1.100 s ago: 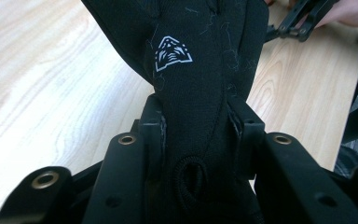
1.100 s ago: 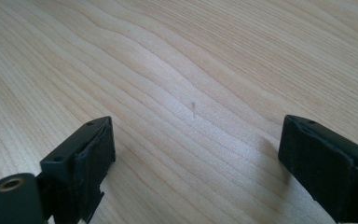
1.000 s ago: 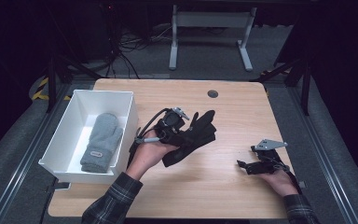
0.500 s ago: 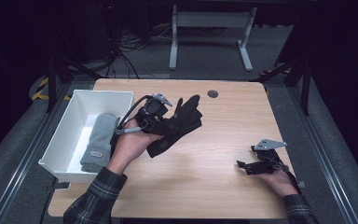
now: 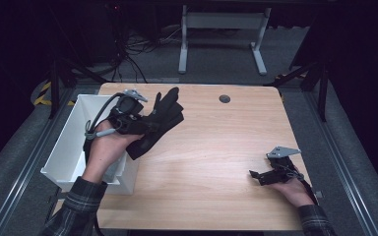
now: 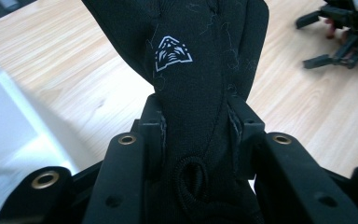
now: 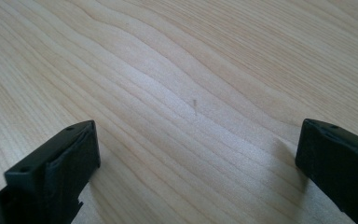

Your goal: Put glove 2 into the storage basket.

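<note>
A black glove hangs in the air over the table's left side, with my left gripper shut on it beside the white bin. In the left gripper view the glove with a white logo is pinched between the two jaws, above the bin's edge. My right gripper rests open near the table's right front corner. Its fingers stand wide apart over bare wood in the right gripper view.
The wooden table has a round cable hole at the back. The white bin sits at the table's left edge, partly under my left hand. The right gripper also appears far off in the left gripper view.
My left gripper has carried the black glove leftward and a little back, from the table's middle toward the white bin. The right gripper has stayed still.
</note>
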`<state>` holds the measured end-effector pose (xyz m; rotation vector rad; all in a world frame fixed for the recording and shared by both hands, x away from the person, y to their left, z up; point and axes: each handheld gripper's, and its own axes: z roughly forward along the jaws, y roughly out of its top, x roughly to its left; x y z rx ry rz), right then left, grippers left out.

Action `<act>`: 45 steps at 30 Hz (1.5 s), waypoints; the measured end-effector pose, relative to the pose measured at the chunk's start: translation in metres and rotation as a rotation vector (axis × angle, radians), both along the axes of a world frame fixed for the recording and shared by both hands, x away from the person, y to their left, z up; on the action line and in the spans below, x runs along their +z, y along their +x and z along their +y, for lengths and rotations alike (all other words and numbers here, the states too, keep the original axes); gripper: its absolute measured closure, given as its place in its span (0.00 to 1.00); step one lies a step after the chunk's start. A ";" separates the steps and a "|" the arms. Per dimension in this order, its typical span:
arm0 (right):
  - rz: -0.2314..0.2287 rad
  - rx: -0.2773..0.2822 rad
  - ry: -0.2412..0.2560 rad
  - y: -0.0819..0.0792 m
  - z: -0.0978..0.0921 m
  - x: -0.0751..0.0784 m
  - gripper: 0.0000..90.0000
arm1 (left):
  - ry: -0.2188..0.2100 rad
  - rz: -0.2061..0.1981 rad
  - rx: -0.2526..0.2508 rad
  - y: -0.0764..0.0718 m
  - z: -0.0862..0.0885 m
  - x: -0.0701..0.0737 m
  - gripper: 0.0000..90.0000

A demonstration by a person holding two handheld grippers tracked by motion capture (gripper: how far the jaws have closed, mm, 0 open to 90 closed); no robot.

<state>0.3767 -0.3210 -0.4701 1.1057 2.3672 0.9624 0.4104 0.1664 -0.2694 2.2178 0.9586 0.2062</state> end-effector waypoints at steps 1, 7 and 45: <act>0.000 0.000 0.000 0.000 0.000 0.000 0.00 | 0.002 -0.002 0.021 0.000 0.010 0.000 0.73; 0.000 0.000 0.000 0.000 0.000 0.000 0.00 | 0.001 -0.005 0.101 -0.001 0.039 -0.001 0.73; 0.000 -0.004 0.001 0.000 0.000 0.000 0.00 | 0.103 0.166 0.414 0.023 0.114 -0.114 0.39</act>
